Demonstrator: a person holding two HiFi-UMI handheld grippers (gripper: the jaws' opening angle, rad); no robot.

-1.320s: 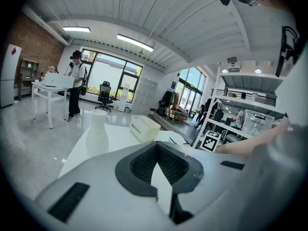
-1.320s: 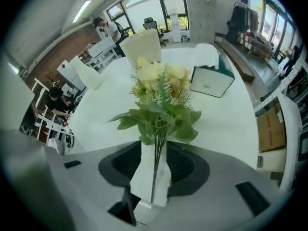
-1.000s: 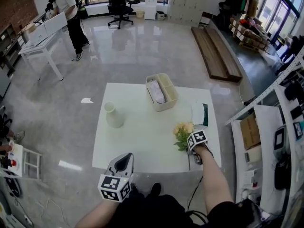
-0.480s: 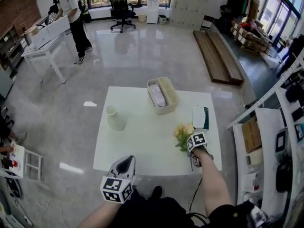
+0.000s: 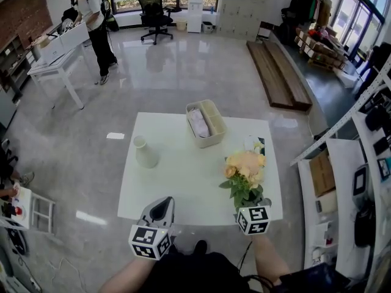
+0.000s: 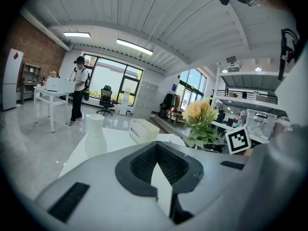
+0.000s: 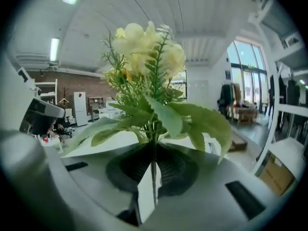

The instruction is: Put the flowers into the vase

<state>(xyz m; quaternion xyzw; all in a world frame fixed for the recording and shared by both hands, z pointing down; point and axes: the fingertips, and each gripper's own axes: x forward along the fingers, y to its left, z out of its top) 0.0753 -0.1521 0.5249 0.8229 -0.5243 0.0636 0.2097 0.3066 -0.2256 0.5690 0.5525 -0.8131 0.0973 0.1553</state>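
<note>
**A:** Entry one, the flowers [image 5: 245, 170]: where were they?

**B:** In the air above the near right corner of the bench [image 5: 183, 182], well apart from the vase [image 5: 145, 152], which stood upright near the left edge. The right tool [image 7: 153, 170] had just been closing and was pinching the thin stem.

**A:** What was hidden?

**B:** In the head view the lower stem ran behind that tool's marker cube [image 5: 252, 220]. The blooms covered most of a white and green packet [image 5: 258, 144] on the bench. The pale thing lying in the divided bin [image 5: 206, 122] could not be identified.

**A:** Any writing?

**B:** Only black-and-white square patterns on the cubes could be made out. Print on the packet was too small to read.

**A:** How did the flowers point?

**B:** Long axis along the stem. In the right gripper view it rose straight out from between the jaws, with leaves low and yellow blooms at the top.

**A:** And the left tool [image 6: 158, 160]?

**B:** It was pressed together with nothing in it, at the near edge of the bench and pointed toward the vase.
</note>
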